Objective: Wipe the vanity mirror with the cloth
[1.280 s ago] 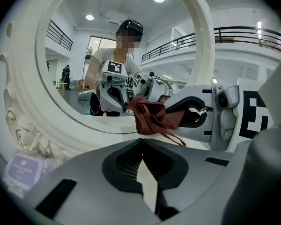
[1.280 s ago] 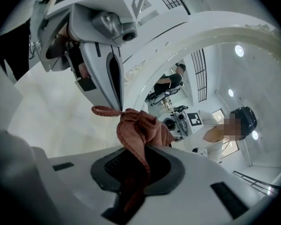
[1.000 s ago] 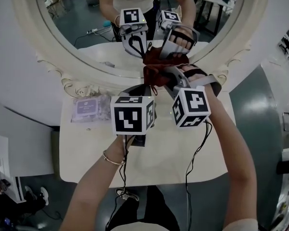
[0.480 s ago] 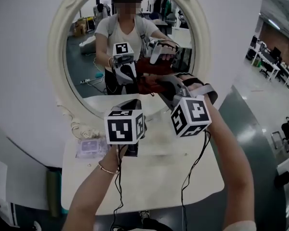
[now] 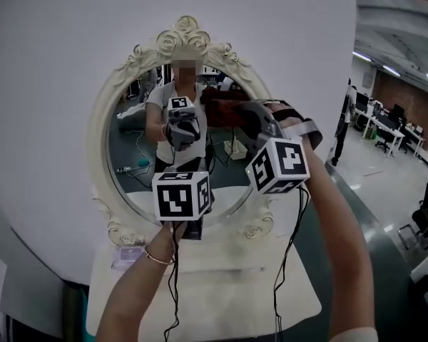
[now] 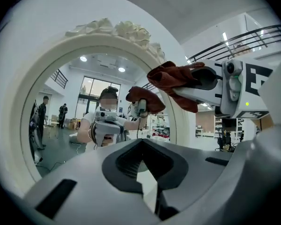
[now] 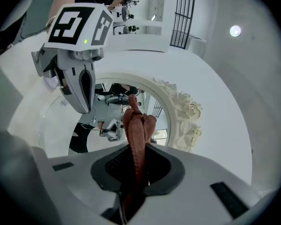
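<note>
We're wiping, by our reading, and working on the upper right of the vanity mirror (image 5: 132, 169). The right gripper (image 7: 136, 165) is pinching the cloth (image 7: 137, 125), its jaws clamped on the reddish fabric, which is bunching out ahead of them. The cloth is sitting high up near the ornate frame (image 5: 189, 38), right by its own reflection. We can't say for sure that it's pressing on the glass.

The left gripper (image 6: 141, 168) is hovering lower, in front of the middle of the mirror, with its jaws pressed together on nothing.

Next, we reckon, the cloth needs flattening onto the glass and sweeping across and down, and the lower half is probably waiting.

Both forearms are reaching up and forward over the small white table (image 5: 228, 298). The right arm is stretching higher and the left wrist, with its bracelet (image 5: 157, 257), is riding below it.
</note>
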